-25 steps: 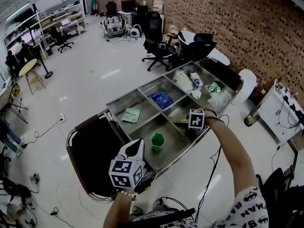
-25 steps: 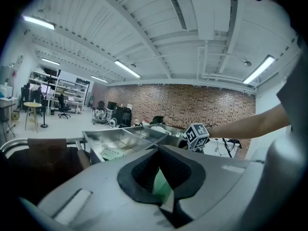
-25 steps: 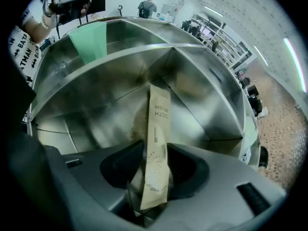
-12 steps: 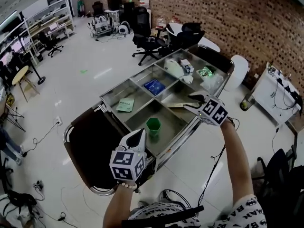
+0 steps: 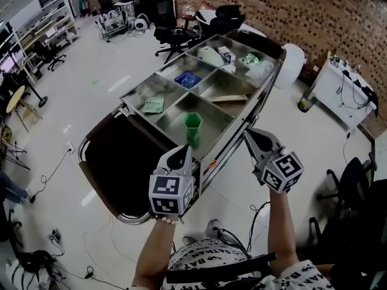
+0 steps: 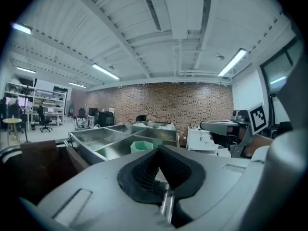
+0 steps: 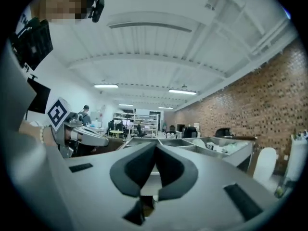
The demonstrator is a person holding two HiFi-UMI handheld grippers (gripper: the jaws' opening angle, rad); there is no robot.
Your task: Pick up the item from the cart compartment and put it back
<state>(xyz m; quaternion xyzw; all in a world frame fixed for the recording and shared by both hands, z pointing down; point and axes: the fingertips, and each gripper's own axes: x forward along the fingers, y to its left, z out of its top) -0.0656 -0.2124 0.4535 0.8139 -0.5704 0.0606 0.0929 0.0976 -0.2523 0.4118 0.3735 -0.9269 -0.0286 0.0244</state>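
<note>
A steel cart [image 5: 261,95] with several compartments stands ahead of me. A green cup [image 5: 192,127] stands upright in the nearest compartment and also shows in the left gripper view as the green cup [image 6: 142,147]. My left gripper [image 5: 185,152] hovers at the cart's near rim just in front of the cup, shut and empty. Shut with nothing in it, my right gripper [image 5: 248,135] hangs off the cart's near right side, over the floor. The other compartments hold a blue packet [image 5: 188,79], a green packet [image 5: 153,105] and a flat tan item [image 5: 233,98].
A white bag [image 5: 211,55] and clear bags [image 5: 254,62] fill the far compartments. The cart's dark sling section [image 5: 118,159] lies to the left of the trays. Office chairs [image 5: 175,32] stand beyond; a white bin [image 5: 293,62] and a white desk [image 5: 341,89] are at the right.
My right gripper has pulled back out of the cart's right compartment to the near side and closed empty. The left gripper has stayed near the cart's front rim.
</note>
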